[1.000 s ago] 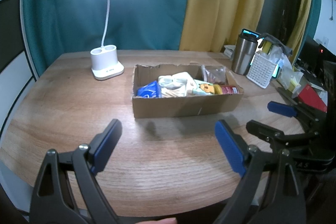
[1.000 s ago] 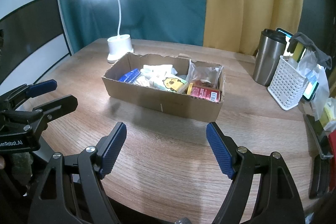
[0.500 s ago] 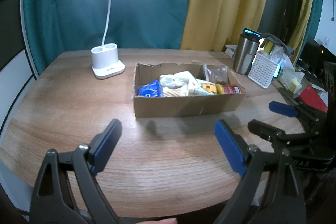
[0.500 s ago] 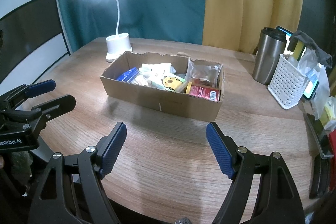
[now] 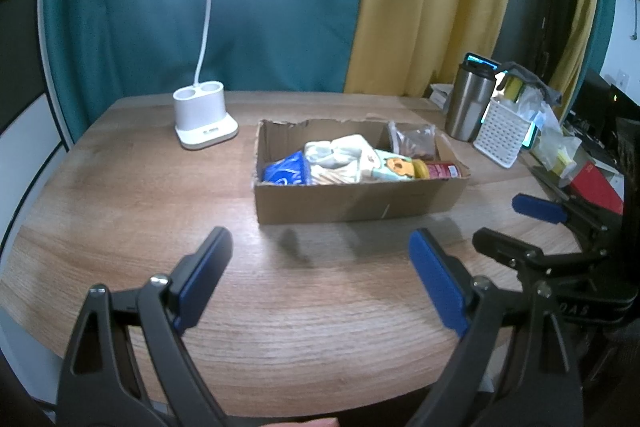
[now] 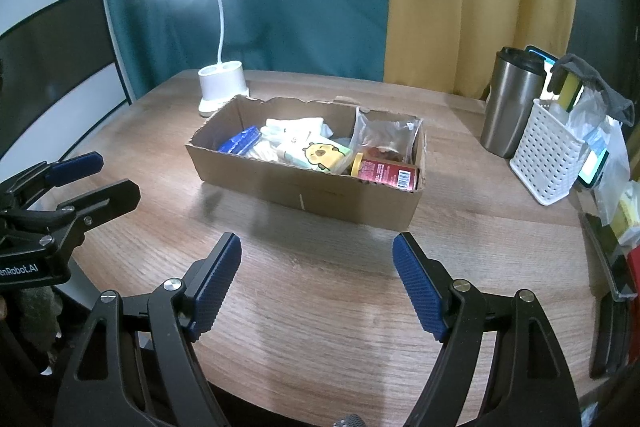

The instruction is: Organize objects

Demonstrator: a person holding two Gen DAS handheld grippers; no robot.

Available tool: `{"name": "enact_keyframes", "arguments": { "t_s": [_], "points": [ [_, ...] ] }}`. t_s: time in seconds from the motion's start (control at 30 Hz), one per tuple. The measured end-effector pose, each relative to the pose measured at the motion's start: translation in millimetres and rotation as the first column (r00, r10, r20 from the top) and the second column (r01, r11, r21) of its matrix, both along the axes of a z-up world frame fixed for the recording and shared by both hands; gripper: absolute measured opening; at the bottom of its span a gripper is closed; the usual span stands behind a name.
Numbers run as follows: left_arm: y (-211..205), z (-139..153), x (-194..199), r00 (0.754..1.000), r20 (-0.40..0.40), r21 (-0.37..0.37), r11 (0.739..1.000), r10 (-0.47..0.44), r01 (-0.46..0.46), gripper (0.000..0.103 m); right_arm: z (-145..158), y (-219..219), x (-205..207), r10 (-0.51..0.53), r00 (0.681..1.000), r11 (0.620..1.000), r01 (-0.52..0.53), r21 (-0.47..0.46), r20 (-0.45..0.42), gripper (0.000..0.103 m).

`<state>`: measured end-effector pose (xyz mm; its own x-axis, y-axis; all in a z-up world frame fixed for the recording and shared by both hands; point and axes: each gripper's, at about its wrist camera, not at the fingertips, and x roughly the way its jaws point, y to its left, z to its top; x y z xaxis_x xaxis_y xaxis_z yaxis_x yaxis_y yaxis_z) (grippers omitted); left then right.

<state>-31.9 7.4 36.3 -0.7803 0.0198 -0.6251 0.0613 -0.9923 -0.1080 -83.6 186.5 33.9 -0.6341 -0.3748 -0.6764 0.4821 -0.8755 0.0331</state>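
An open cardboard box (image 5: 352, 203) stands mid-table, also in the right wrist view (image 6: 288, 189). It holds a blue packet (image 5: 286, 173), white packets (image 5: 336, 157), a cartoon-printed pack (image 6: 316, 155), a clear bag of brown snacks (image 6: 386, 139) and a red can (image 6: 386, 173) lying on its side. My left gripper (image 5: 320, 279) is open and empty, hovering over the near table edge short of the box. My right gripper (image 6: 318, 281) is open and empty, likewise short of the box. Each gripper shows at the side of the other's view.
A lit white desk lamp with a holder base (image 5: 204, 121) stands behind-left of the box. A steel tumbler (image 6: 510, 103) and a white perforated basket (image 6: 548, 159) stuffed with items stand at the right. More clutter, including a red box (image 5: 596, 187), lies at the far right edge.
Both grippers have drifted slightly back from the box and stay open. Nothing on the table has moved.
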Motion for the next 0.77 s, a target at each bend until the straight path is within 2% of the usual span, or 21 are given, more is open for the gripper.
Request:
{"name": "enact_keyframes", "arguments": {
  "t_s": [0.77],
  "points": [
    [-0.5, -4.2, -9.1, 1.0, 0.015, -0.005, 1.0, -0.014, 0.014, 0.091, -3.2, 0.6, -9.0, -0.003, 1.0, 1.0, 0.003, 0.003, 0.014, 0.081]
  ]
}}
